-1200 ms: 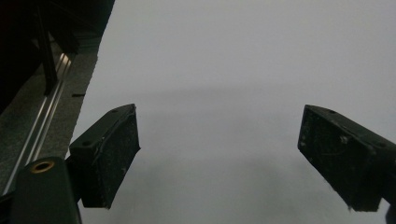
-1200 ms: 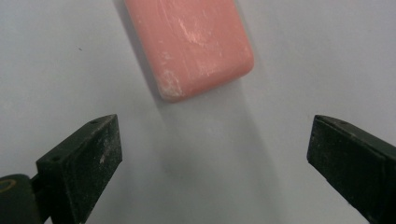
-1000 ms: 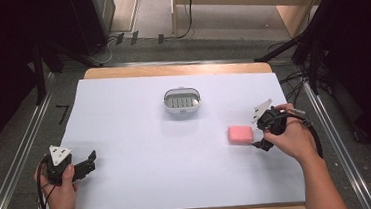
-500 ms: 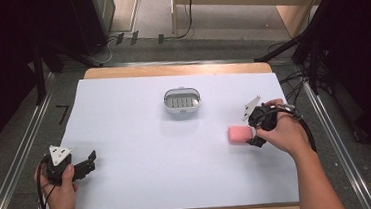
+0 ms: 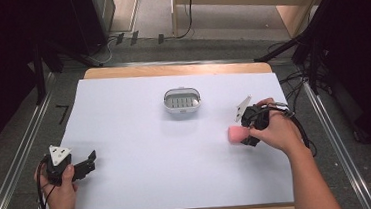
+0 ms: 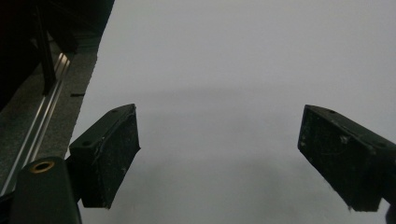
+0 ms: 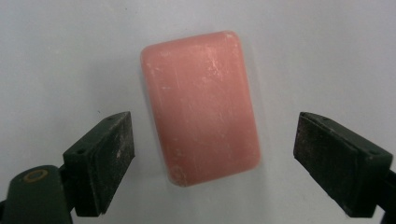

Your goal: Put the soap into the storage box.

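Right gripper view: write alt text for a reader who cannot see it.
A pink bar of soap lies flat on the white table surface between the two black jaws of the right gripper, which have just been closing. Neither pad touches the soap, with a gap showing on each side. The bar's face looks scuffed with pale scratches.

My high view looks forward and down over the whole desk (image 5: 142, 153) from my side. The camera on my right gripper (image 7: 212, 163) looks close down on the pink soap (image 7: 201, 105), which the high view also shows (image 5: 235, 134). The left gripper (image 6: 217, 158) camera faces bare desk, low and close.
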### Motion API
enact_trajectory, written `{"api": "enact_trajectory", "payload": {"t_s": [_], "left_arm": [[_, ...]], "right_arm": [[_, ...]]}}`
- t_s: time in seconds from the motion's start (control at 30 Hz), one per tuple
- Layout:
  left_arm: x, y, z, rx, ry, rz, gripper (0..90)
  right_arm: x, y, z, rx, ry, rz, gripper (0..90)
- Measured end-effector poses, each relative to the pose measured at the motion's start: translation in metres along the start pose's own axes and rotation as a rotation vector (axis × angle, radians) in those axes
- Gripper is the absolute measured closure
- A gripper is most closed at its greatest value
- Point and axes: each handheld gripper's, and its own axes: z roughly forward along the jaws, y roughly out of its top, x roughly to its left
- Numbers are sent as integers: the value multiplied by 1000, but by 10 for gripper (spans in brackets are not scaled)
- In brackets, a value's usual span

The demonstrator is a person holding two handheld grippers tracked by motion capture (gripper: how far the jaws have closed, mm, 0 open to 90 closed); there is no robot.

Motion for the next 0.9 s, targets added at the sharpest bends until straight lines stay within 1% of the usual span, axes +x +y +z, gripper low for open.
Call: {"api": "enact_trajectory", "payload": {"t_s": [0.1, 0.13, 0.17, 0.2, 0.37, 0.43, 0.5, 0.53, 0.67, 0.7, 0.77, 0.8, 0.87, 0.9], "left_arm": [[0, 0, 0, 0, 0, -1, 135], [0, 0, 0, 0, 0, 0, 135], [0, 0, 0, 0, 0, -1, 135], [0, 0, 0, 0, 0, -1, 135], [0, 0, 0, 0, 0, 0, 135], [0, 0, 0, -1, 0, 0, 135], [0, 0, 0, 0, 0, 0, 135], [0, 0, 0, 0, 0, 0, 134], [0, 0, 0, -1, 1, 0, 134], [0, 0, 0, 0, 0, -1, 135], [0, 0, 0, 0, 0, -1, 134], [0, 0, 0, -1, 1, 0, 135], [0, 0, 0, -1, 1, -1, 135], [0, 0, 0, -1, 1, 0, 135]], "right_arm": [[1, 3, 4, 20, 7, -4, 138], [0, 4, 5, 21, 12, -10, 140], [1, 4, 5, 24, 13, -2, 142], [1, 4, 6, 28, 15, -7, 144], [0, 5, 9, 27, 26, -21, 179], [1, 7, 10, 36, 32, -18, 203], [1, 7, 11, 33, 31, -27, 212], [1, 8, 13, 35, 34, -35, 232], [1, 8, 15, 47, 35, -36, 254], [1, 9, 15, 53, 32, -33, 271], [1, 9, 16, 53, 32, -37, 282], [1, 9, 16, 50, 29, -51, 299], [1, 9, 16, 55, 23, -50, 314], [0, 9, 17, 55, 33, -57, 345]]}}
